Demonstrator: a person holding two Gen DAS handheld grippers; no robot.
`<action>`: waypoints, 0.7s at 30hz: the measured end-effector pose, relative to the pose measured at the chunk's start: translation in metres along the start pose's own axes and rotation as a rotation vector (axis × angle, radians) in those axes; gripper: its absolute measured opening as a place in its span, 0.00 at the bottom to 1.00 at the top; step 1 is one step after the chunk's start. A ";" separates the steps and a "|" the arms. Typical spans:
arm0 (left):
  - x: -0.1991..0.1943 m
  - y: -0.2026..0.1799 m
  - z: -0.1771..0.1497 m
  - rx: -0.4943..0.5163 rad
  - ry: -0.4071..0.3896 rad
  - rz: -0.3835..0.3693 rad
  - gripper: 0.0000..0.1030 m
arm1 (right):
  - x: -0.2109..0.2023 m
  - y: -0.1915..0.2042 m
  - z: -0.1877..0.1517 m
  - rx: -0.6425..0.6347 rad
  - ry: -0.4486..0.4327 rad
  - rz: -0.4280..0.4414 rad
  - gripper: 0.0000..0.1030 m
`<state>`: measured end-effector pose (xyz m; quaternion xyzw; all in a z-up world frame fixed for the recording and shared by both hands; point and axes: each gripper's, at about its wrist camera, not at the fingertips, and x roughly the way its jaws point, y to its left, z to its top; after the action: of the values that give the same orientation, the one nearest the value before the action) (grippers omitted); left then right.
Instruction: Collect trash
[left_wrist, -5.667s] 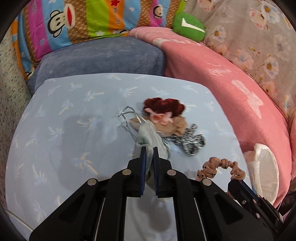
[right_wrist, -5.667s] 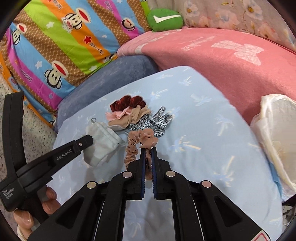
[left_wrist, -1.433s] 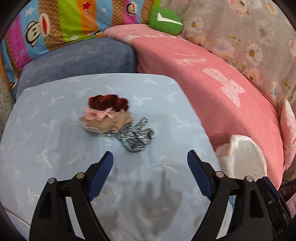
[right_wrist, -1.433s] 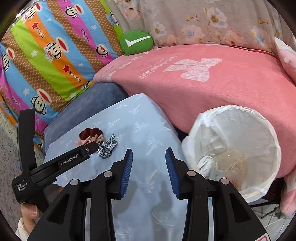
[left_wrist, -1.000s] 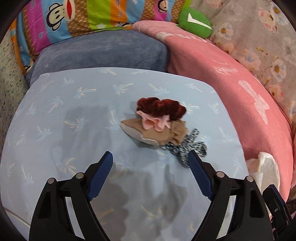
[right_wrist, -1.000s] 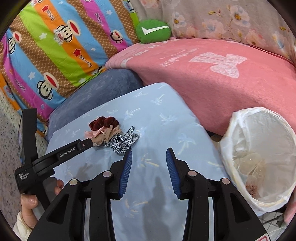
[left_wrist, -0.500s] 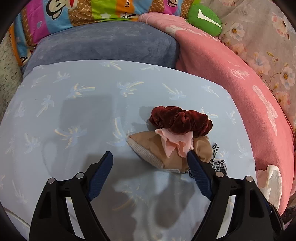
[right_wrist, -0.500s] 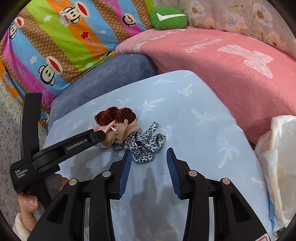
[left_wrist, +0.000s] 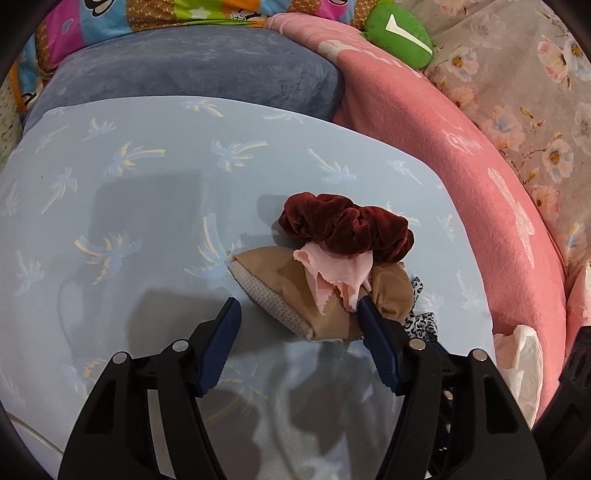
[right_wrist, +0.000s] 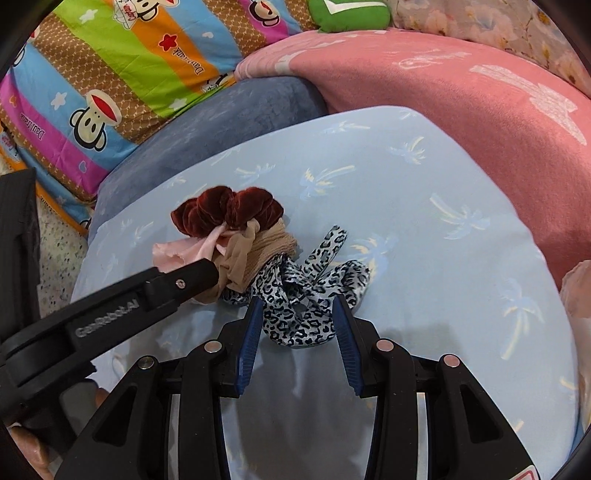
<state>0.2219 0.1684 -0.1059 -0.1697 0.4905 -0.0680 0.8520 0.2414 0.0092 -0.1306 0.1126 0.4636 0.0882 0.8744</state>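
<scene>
The left claw (left_wrist: 297, 308) is spread wide around the tan stocking (left_wrist: 295, 291), its right finger touching it, while the right claw (right_wrist: 297, 308) stands half spread astride the leopard-print scrunchie (right_wrist: 303, 299). Both sit in a pile with the maroon scrunchie (left_wrist: 345, 227) near the middle of the blue cushion (left_wrist: 147, 177), toward its right edge. Half a second ago both claws hung further back from the pile; the left was wider.
</scene>
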 end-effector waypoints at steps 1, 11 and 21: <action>0.001 0.000 0.000 0.002 0.000 0.006 0.61 | 0.003 0.000 -0.001 0.005 0.008 0.006 0.24; 0.001 -0.006 -0.003 0.010 0.007 -0.013 0.25 | -0.014 -0.008 -0.009 0.032 -0.003 0.024 0.02; -0.028 -0.019 -0.019 0.034 -0.014 -0.043 0.14 | -0.071 -0.024 -0.021 0.087 -0.083 0.039 0.02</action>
<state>0.1925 0.1539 -0.0854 -0.1663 0.4797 -0.0936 0.8564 0.1861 -0.0303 -0.0925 0.1630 0.4281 0.0802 0.8853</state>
